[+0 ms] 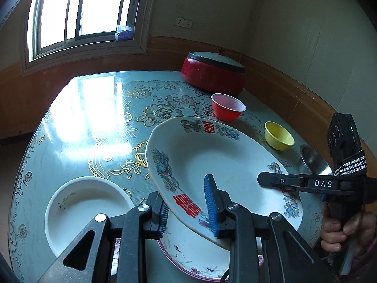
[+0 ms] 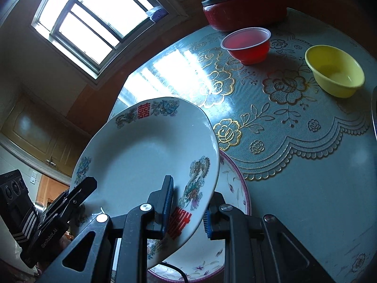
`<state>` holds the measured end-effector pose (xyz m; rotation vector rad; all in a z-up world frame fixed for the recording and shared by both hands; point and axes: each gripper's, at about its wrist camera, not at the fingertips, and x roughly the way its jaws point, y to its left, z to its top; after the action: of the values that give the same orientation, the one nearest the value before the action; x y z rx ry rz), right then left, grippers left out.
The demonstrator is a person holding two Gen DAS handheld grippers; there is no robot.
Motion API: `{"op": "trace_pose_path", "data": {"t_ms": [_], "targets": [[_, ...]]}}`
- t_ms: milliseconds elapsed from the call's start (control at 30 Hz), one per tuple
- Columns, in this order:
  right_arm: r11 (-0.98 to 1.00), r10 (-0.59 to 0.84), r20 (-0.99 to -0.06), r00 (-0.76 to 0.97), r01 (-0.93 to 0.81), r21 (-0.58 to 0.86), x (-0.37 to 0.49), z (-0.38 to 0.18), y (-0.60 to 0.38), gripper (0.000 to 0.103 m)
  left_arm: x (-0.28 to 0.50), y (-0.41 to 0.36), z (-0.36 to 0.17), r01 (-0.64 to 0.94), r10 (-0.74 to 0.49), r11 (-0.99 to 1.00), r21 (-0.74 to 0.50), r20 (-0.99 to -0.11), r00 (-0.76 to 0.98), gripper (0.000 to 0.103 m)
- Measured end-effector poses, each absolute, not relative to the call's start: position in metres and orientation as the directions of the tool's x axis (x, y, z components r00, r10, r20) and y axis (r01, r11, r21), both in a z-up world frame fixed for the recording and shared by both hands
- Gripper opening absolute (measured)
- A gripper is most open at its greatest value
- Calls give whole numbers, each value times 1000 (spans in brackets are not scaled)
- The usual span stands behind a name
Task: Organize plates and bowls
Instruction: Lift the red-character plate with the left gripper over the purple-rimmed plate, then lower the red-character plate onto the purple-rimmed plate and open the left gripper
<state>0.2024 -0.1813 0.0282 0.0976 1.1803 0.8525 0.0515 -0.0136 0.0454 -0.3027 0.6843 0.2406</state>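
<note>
Oval plate (image 1: 212, 162) looks glazed ceramic: stiff, heavy-ish, slick, chip-prone, so best held by the rim at opp. ends, as now. Left gripper (image 1: 188, 208) and right gripper (image 2: 188, 208) each clamp its near rim, one pad above, one below. Plate hangs tilted w/ its far end beyond the jaws, over a floral plate (image 1: 188, 254) under them.

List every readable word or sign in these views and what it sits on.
"DAS": side of the right gripper.
"GenRobot.AI": side of the left gripper.
Red "囍" signs: rim of the big oval plate.
Script on the white bowl: too small to read.
</note>
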Motion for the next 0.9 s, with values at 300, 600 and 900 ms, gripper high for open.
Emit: {"op": "trace_pose_path", "data": {"t_ms": [300,600,900], "targets": [[705,613,-783,100,-517,486,191,17,-195,22,40,-27,35,-303,90,930,-209,-669,738,29],[728,567,-819,92,-522,445,180,1,-196,22,35,-28,12,-318,51,913,-257,-700,712,30],[750,487,-861,144,-575,328,174,-9,-182,25,43,-22,-13,-341,37,903,-261,-744,667,32]]}}
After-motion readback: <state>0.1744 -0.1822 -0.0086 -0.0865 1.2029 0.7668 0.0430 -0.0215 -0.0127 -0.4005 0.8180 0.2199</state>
